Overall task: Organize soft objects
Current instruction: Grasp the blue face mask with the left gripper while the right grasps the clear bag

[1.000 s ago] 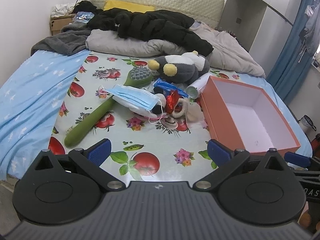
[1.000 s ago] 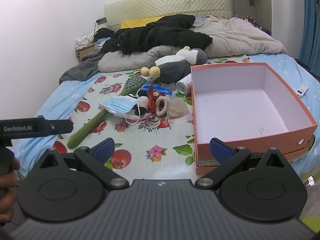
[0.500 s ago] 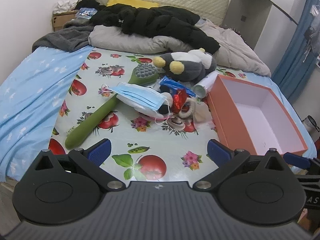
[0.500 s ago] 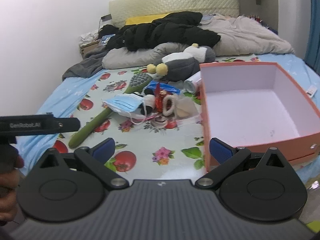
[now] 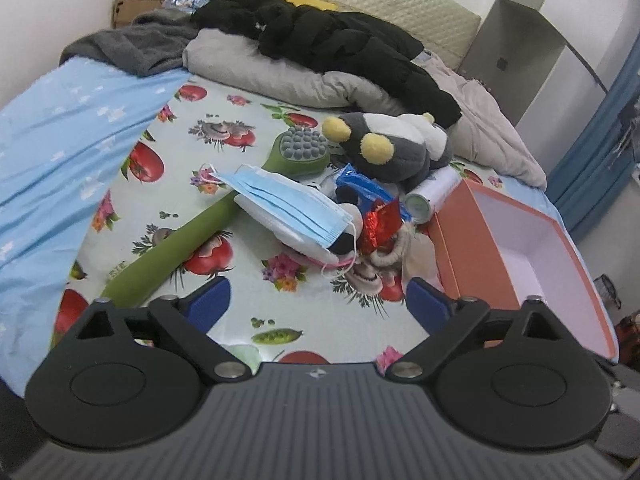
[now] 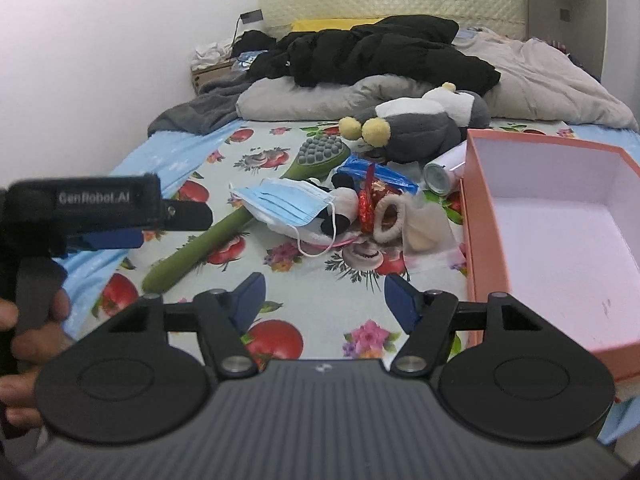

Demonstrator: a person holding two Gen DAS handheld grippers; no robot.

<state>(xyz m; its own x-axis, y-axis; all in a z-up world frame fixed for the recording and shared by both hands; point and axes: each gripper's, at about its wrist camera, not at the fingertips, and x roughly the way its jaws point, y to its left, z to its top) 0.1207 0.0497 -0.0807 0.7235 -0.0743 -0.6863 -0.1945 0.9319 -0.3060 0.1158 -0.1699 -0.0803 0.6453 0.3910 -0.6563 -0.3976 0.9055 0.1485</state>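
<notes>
Both pairs of jaws stood apart and were closing on nothing but air, the left gripper (image 5: 318,306) wider than the right gripper (image 6: 324,296), each hanging above the fruit-printed cloth (image 5: 224,152) spread on the bed. Straight ahead of the left jaws, a little beyond their tips, lay the heap of small things: a blue face mask (image 5: 286,204) draped over a white soft item, a red foil wrapper (image 5: 380,222) just to its right, and a fuzzy cream ring (image 6: 386,218) beside that. Left of the left jaws a long green massage brush (image 5: 200,236) ran diagonally away, its grey knobbed head at the far end, near the mask. Beyond the heap lay a blue packet (image 5: 362,188) and a white cylinder (image 5: 430,196), and behind those a grey plush toy (image 5: 396,148) with yellow pompoms rested against the rumpled bedding. Right of both pairs of jaws sat the open orange box (image 6: 480,216), its pale inside bare, with a clear plastic bag (image 6: 430,232) lying against its near left wall. From the right wrist view, the left gripper showed to the left of the right jaws, held by a hand (image 6: 30,328). Farthest off lay a black jacket (image 6: 372,52) across a grey quilt (image 6: 552,76).
</notes>
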